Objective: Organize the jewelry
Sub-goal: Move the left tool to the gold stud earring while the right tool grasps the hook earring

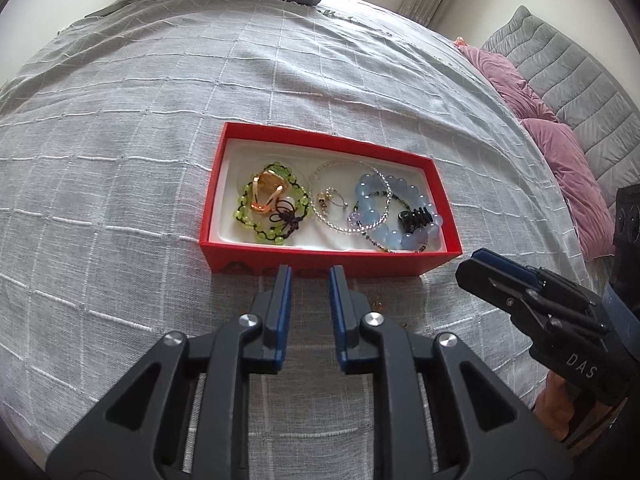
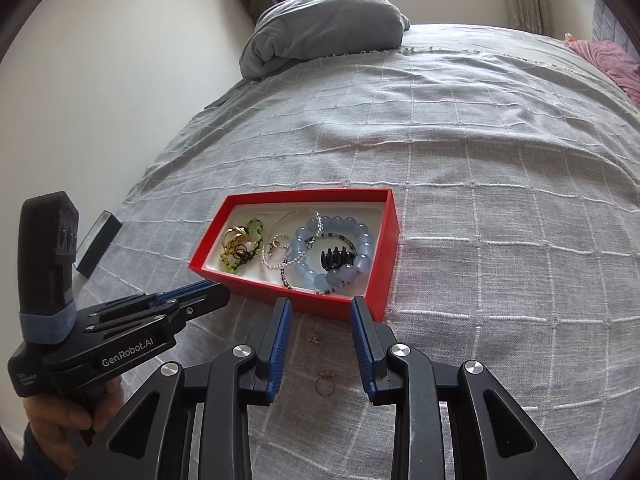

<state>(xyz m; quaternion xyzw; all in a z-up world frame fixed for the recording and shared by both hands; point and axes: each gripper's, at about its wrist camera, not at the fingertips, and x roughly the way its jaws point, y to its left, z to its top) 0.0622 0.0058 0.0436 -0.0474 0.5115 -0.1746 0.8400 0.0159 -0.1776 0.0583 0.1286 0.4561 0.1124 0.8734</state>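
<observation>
Partly hidden between right tool [image 2: 320, 304] fingers: 2 small rings [image 2: 324, 384].

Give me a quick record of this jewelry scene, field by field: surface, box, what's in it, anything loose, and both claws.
surface: grey checked bedspread
box: red box, open, white lining
in box: green bead bracelet, silver bangle, blue bead bracelet, black hair clip
loose on bedspread: small ring and a small gold piece, both near the box, between the right claw's fingers
left claw: open, holding nothing, tips at the box's near wall
right claw: open, holding nothing
</observation>
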